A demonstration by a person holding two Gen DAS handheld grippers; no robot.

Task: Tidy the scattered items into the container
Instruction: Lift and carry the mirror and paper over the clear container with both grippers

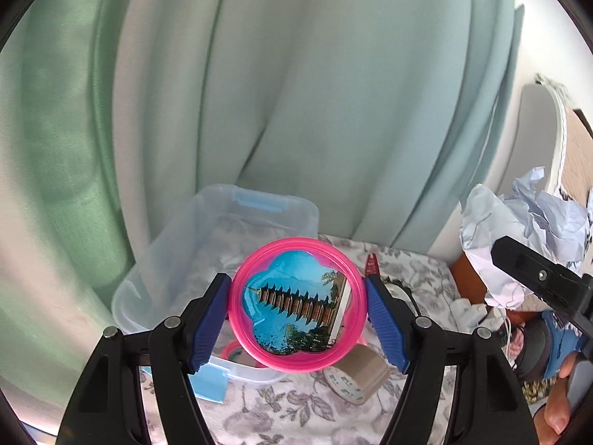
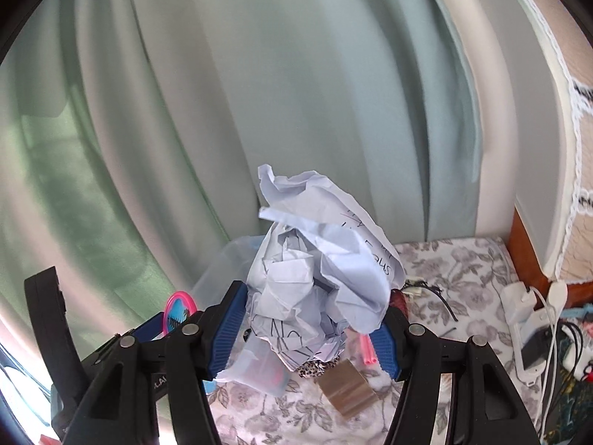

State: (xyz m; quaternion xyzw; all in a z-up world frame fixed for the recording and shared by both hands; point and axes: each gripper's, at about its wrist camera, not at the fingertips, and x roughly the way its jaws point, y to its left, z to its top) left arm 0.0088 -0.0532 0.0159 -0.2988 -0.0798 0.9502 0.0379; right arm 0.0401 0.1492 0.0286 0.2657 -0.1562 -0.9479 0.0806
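While my left gripper is pinching the round pink plastic lid above the clear plastic bin, my right gripper is clamping crumpled white paper beside that bin.

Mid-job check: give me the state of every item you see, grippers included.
Left gripper: shut on pink round box.
Pink round box: held, lifted.
Right gripper: shut on crumpled paper.
Crumpled paper: held, lifted.
Clear container: open, no lid on.
Tape roll: lying on the floral cloth.

We see a pink-rimmed lid with a blue pagoda picture between blue pads, brown tape below, and a grey floral cloth.
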